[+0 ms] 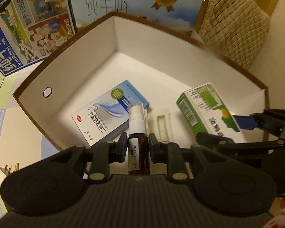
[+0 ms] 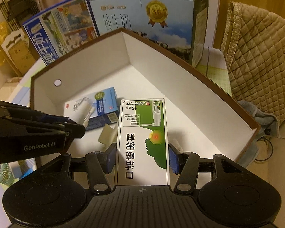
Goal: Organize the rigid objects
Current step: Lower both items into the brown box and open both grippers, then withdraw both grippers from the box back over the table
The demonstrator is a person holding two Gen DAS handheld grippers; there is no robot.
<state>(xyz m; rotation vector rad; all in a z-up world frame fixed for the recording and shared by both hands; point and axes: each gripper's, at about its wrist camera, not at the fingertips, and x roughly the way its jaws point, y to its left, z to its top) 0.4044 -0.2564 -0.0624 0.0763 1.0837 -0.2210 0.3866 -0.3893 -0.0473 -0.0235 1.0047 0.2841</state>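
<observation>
Left gripper: jaws closed on the bottle, blue pads pressed to its brown body on both sides, spray head pointing forward past the fingertips. Right gripper: jaws closed on the green carton, pads against its two long edges, carton lying lengthwise along the fingers. Both grippers are tilted downward. Left gripper sits just beside the right, on its left, fingers angled toward it.
</observation>
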